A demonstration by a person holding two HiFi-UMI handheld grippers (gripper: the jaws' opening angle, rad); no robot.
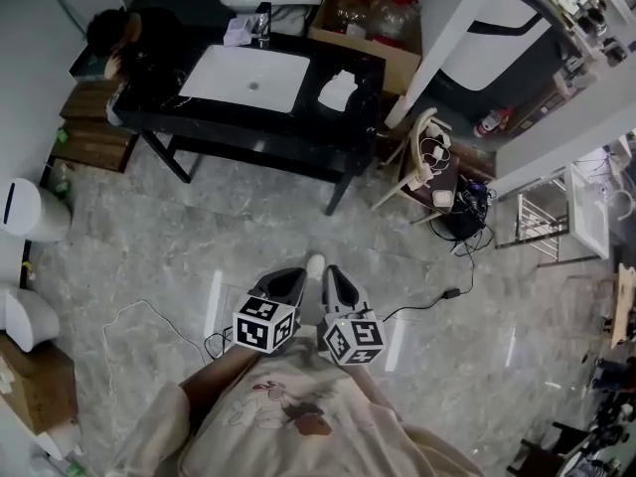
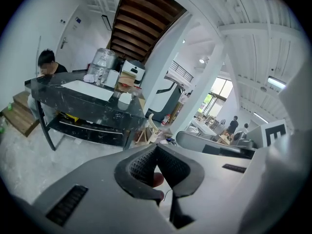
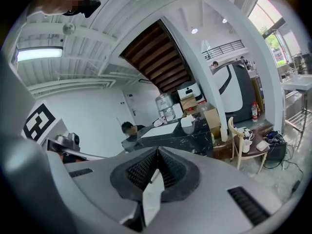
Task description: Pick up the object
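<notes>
My two grippers hang side by side close to my body, over the marble floor. The left gripper is shut with nothing between its ribbed pads. My right gripper is shut and empty as well, its pads pressed together. Ahead stands a black table with a white sink basin set in its top. A white crumpled object lies on the table's right part, far from both grippers. The left gripper view shows it small, and it also appears in the right gripper view.
A person sits at the table's left end by wooden steps. A wooden chair with white items stands right of the table, cables trailing on the floor. Cardboard boxes stand behind the table, white bins at left.
</notes>
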